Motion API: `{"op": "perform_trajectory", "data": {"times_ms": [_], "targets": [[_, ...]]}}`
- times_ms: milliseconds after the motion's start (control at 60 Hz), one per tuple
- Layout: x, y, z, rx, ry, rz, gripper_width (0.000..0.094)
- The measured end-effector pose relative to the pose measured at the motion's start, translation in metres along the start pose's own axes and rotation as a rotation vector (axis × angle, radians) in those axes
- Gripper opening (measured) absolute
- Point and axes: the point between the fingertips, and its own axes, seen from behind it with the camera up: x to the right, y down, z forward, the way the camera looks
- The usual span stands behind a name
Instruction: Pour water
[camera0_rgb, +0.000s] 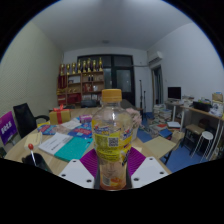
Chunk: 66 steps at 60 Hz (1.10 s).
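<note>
Bottle of clear plastic with a yellow cap (113, 140), upright, clamped between both purple-padded fingers (90, 162) of the gripper (112, 170), held above a cluttered wooden table (160, 147). Teal sheet (72, 148) lies beyond on the table; shelf of bottles (80, 75) against the far wall.

The bottle's (113, 140) base and the contact of the gripper (112, 170) pads with it are hidden below, and the small items on the table (60, 148) cannot be identified.
</note>
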Motion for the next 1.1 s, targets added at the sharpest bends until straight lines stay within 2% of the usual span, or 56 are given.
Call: {"op": "perform_trajectory", "data": {"times_ms": [67, 100, 133, 283, 350, 417, 467, 517, 700, 1100], "targets": [[0.006, 0.024, -0.008, -0.033, -0.008, -0.016, 0.0365], [0.002, 0.018, 0.009, 0.024, -0.002, -0.031, 0.0383], [0.004, 0.019, 0.006, 0.034, 0.009, -0.03, 0.0363], [0.012, 0.019, 0.008, 0.02, 0.029, -0.01, 0.0372], [0.022, 0.017, 0.0, -0.009, 0.029, -0.003, 0.0454], [0.015, 0.025, 0.0, -0.096, 0.037, 0.01, 0.055], [0.014, 0.031, -0.01, -0.166, 0.043, 0.038, 0.068], [0.008, 0.033, -0.028, -0.17, 0.031, 0.069, 0.0856], [-0.006, 0.009, -0.104, -0.224, 0.088, 0.021, 0.0836], [-0.134, -0.055, -0.355, -0.293, 0.137, 0.064, 0.0823]]}}
